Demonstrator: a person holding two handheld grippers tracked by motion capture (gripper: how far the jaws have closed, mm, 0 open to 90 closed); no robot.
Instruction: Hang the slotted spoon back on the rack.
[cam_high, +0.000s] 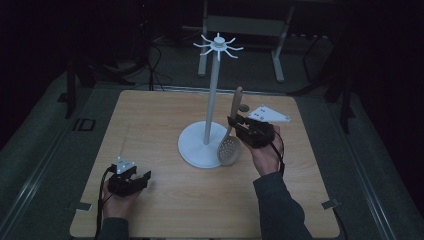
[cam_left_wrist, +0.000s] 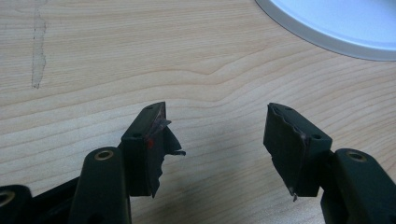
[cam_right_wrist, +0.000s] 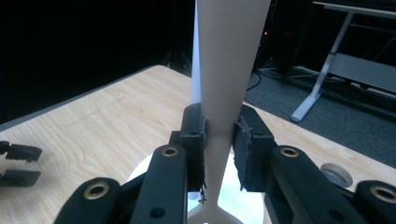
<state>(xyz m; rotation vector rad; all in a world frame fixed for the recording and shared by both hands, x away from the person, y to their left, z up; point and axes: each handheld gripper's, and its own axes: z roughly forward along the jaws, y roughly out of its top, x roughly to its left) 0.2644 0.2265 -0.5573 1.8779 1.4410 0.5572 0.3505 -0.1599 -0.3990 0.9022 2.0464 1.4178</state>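
Observation:
A wooden slotted spoon (cam_high: 229, 148) hangs with its handle up and its bowl low, in front of the white hook stand (cam_high: 212, 90). My right gripper (cam_high: 233, 125) is shut on the spoon's handle (cam_right_wrist: 224, 93), and both pads press on it just above the bowl. The stand's white pole (cam_right_wrist: 195, 56) rises right behind the handle. At the table's near left my left gripper (cam_high: 142, 176) rests in a hand. The left gripper (cam_left_wrist: 217, 140) is open over bare wood, with the stand's round base (cam_left_wrist: 336, 23) ahead of it to the right.
The stand's ring of hooks (cam_high: 218, 46) sits high above the wooden table (cam_high: 150, 120). A small grey disc (cam_right_wrist: 336, 175) lies on the table near the right gripper. A metal desk frame (cam_high: 245, 25) stands on the dark floor beyond the far edge.

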